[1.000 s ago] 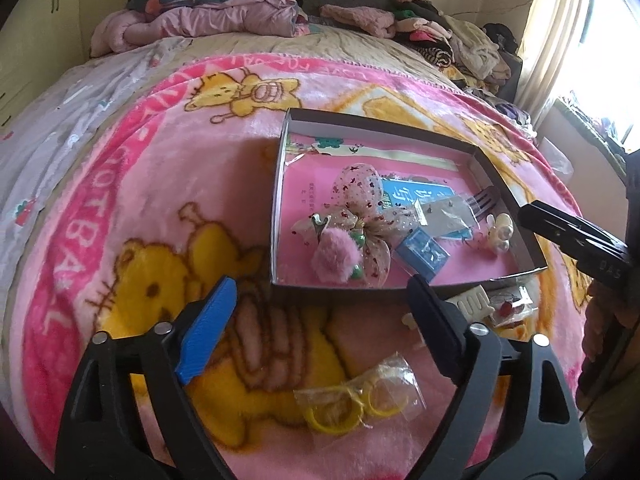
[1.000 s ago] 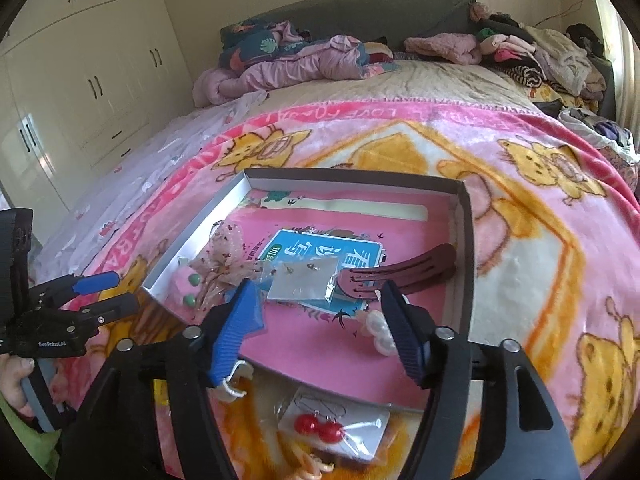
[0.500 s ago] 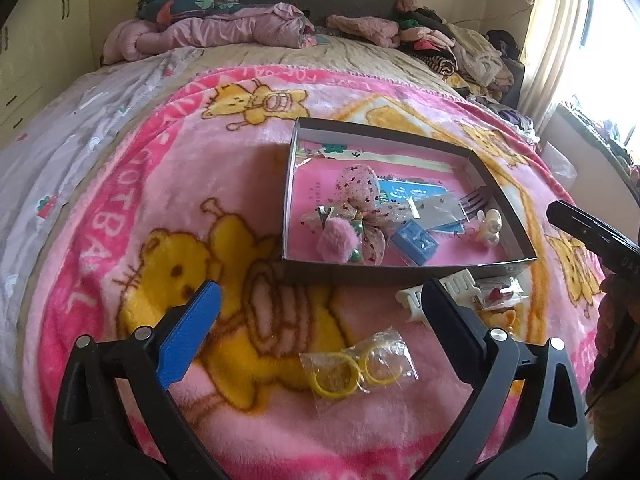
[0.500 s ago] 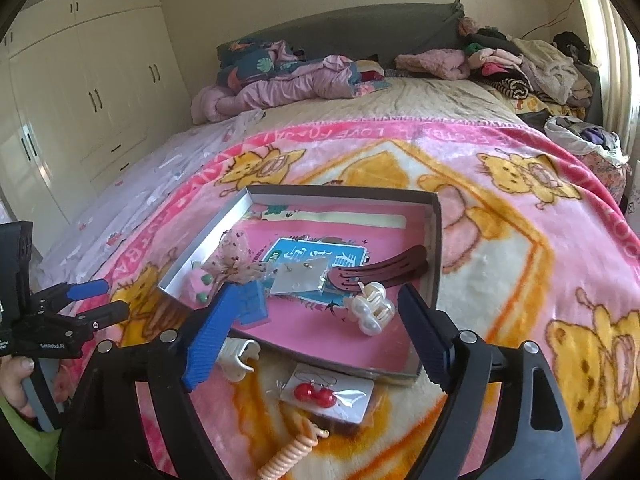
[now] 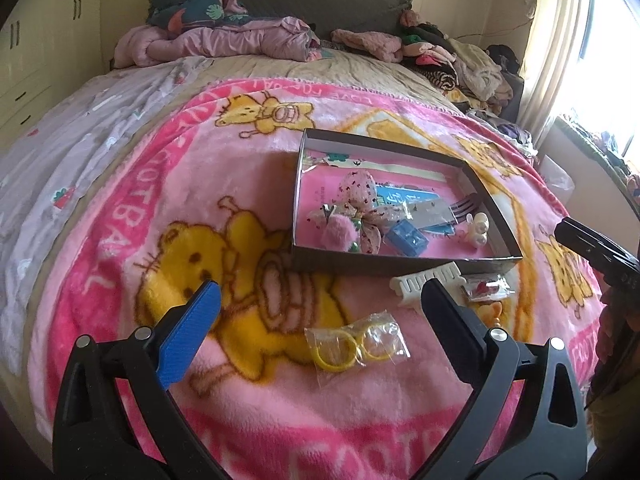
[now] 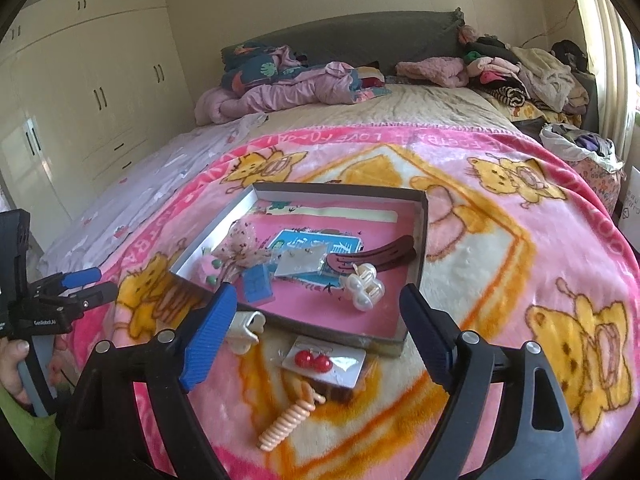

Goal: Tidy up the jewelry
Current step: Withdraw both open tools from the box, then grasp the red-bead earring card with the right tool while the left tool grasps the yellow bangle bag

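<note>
Left gripper (image 5: pixel 320 312) hovers over the pink blanket (image 5: pixel 132 240) on the bed, jaws spread wide, nothing between the pads. Just ahead of it and between its fingers lies a clear bag of yellow rings (image 5: pixel 357 345). Past its right finger sits a white claw clip (image 5: pixel 416 286), and right of that a packet of red earrings (image 5: pixel 486 289). Further ahead sits the shallow box (image 5: pixel 396 266), holding a pink bow (image 5: pixel 356 200), a blue case (image 5: pixel 408 238) and a pearl clip (image 5: pixel 478 230).

Right gripper (image 6: pixel 316 314) has just been opening; its jaws stand wide apart and empty. The white claw clip (image 6: pixel 246 326) lies just beside its left finger. Between the fingers, just ahead, sits the red earring packet (image 6: pixel 324 362), with an orange spiral hair tie (image 6: pixel 290 420) nearer still. Beyond, inside the box (image 6: pixel 340 330), lie the pearl clip (image 6: pixel 364 290) and a brown hair clip (image 6: pixel 372 258).
</note>
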Tool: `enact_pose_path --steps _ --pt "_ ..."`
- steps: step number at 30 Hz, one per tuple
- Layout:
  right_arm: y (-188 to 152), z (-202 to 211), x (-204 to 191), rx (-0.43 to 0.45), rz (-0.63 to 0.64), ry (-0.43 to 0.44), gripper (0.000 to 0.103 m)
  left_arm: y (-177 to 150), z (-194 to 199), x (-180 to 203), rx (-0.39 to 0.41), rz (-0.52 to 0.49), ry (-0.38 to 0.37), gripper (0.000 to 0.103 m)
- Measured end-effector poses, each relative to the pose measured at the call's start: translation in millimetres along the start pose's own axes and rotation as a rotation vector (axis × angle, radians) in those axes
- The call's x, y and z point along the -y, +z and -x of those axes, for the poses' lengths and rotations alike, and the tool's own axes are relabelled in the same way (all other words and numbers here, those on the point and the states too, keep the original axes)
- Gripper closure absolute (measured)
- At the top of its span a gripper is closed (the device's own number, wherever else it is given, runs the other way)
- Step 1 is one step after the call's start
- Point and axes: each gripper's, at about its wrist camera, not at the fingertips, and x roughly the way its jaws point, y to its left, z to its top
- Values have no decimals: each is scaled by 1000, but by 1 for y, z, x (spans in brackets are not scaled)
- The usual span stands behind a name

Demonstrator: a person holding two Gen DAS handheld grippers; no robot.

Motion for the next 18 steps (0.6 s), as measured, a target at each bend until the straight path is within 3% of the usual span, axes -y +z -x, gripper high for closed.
enact_pose_path --steps 18 --pt "-30 13 -10 -29 44 13 22 -33 15 12 -5 -11 12 11"
